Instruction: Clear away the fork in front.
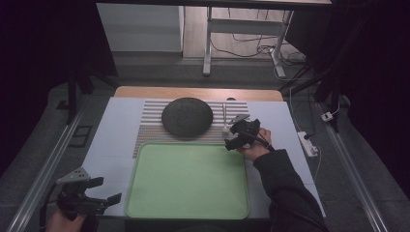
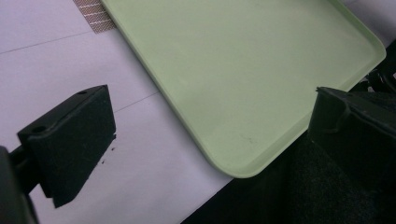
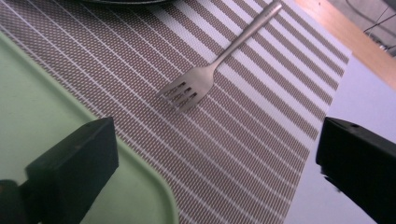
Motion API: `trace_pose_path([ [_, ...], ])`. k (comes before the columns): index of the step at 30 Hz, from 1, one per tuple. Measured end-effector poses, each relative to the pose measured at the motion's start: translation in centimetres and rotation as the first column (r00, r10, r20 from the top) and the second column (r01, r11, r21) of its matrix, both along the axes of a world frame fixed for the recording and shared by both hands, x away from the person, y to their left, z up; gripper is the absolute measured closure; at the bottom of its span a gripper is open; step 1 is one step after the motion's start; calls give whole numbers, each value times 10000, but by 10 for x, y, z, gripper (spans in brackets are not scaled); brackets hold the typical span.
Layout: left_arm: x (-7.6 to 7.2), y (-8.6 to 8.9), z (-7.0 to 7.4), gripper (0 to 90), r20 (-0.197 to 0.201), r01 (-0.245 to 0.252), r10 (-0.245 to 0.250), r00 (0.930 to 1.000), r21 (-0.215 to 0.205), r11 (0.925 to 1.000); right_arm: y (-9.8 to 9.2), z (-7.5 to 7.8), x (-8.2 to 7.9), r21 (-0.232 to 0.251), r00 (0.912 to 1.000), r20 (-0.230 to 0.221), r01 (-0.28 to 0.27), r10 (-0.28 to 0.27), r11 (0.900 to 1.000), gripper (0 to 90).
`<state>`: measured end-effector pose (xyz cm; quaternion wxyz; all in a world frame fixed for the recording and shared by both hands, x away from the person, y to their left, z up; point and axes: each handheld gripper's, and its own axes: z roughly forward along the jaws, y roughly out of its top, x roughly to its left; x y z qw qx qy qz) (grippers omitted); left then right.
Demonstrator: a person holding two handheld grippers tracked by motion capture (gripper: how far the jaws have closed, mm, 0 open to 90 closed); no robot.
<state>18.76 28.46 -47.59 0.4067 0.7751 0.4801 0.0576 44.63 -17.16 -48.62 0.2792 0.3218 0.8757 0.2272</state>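
The right gripper [image 1: 231, 137], right of centre in the high view, hovers wide open and empty over the striped mat [image 3: 261, 116]. The fork [image 3: 205, 77] lies on that mat, upper centre of the right gripper view (tines toward the green tray [image 3: 42, 126]). The left gripper [image 1: 99, 191], lower left, also gapes empty.

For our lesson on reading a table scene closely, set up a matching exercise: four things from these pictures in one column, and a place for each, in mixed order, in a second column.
1. fork
2. green tray
3. dark plate
4. left gripper

a. off the tray's near left corner
b. middle of the mat's far edge
c. on the mat, right of the plate
d. nearest the person, centre

Pairs: 1-c, 2-d, 3-b, 4-a
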Motion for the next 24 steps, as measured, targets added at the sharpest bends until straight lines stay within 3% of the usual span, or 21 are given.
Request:
trace_pose_path([
  [7, 0, 0, 0, 11, -11, 5, -5, 10000, -8, 10000, 12, -9, 10, -965, 9986, 329, -370, 403, 9946, 64],
  [12, 0, 0, 0, 11, -11, 15, -15, 10000, -3, 10000, 16, -13, 14, -1355, 9968, 440, -596, 661, 9890, 124],
  [15, 0, 0, 0, 11, -12, 16, -16, 10000, -12, 10000, 21, -16, 16, -1844, 9937, 504, -895, 1003, 9788, 212],
  [16, 0, 0, 0, 11, -14, 20, -20, 10000, -6, 10000, 21, -16, 16, -1844, 9937, 504, -895, 1003, 9788, 212],
  [21, 0, 0, 0, 11, -27, 12, -11, 10000, 33, 10000, 29, -21, 16, -2410, 9865, 402, -1447, 1588, 9597, 397],
  [24, 0, -1, 0, 12, -22, 26, -26, 10000, 64, 10000, 30, -23, 16, -2648, 9839, 406, -1574, 1741, 9514, 449],
])
